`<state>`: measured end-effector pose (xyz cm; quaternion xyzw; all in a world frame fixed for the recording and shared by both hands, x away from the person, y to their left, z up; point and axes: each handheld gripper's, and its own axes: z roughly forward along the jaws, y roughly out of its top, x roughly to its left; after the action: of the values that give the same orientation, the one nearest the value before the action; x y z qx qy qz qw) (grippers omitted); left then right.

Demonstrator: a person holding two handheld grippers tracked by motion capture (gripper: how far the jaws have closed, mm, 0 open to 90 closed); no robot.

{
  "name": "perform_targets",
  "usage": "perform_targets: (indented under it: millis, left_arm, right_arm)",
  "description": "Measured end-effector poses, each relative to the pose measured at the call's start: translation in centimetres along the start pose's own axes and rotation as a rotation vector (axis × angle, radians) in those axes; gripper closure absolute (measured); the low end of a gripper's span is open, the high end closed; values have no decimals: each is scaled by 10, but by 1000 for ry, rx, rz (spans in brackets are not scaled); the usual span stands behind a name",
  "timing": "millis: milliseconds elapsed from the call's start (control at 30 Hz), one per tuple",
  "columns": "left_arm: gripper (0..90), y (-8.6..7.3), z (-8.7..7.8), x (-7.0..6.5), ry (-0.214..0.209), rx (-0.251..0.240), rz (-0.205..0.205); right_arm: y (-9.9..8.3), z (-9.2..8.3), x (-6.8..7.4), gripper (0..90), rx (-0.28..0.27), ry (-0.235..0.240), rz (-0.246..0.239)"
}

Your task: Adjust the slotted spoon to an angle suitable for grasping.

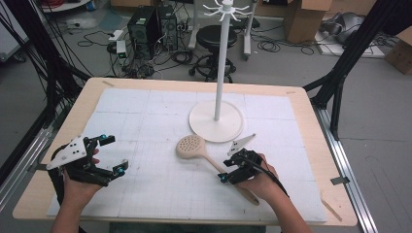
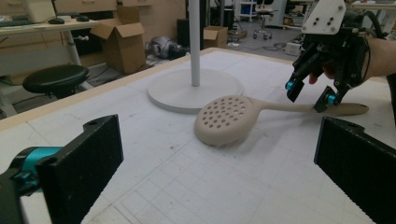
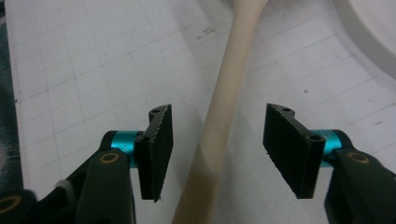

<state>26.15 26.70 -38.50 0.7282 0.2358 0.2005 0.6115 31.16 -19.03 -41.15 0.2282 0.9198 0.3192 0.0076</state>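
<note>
Right tongs (image 3: pixel 217 154) straddle the handle of the beige perforated plastic skimmer spoon (image 1: pixel 194 147), pads not yet touching it; grasp pending. Left tongs (image 1: pixel 108 155), left of the spoon, gape wide, holding nothing. Spoon lies flat on the worktop (image 1: pixel 145 194); beyond it, the white hook stand (image 1: pixel 216 127), nothing hung.

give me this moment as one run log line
right gripper: open, fingers astride slotted spoon handle, not touching | left gripper: open, holds nothing | spoon flat on mat by stand
</note>
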Motion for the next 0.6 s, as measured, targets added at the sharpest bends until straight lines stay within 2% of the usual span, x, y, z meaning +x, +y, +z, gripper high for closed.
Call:
perform_targets:
  millis: [233, 367, 467, 600]
  left_arm:
    - [17, 0, 0, 0, 2, 0, 0]
    - [17, 0, 0, 1, 5, 4, 1]
    - [17, -1, 0, 1, 5, 2, 0]
    - [17, 0, 0, 1, 5, 5, -1]
  right_arm:
    - [3, 4, 2, 583, 27, -1, -16]
    - [6, 7, 3, 649, 44, -18, -25]
    - [7, 9, 3, 676, 51, -34, -30]
    - [8, 11, 2, 690, 61, -21, -35]
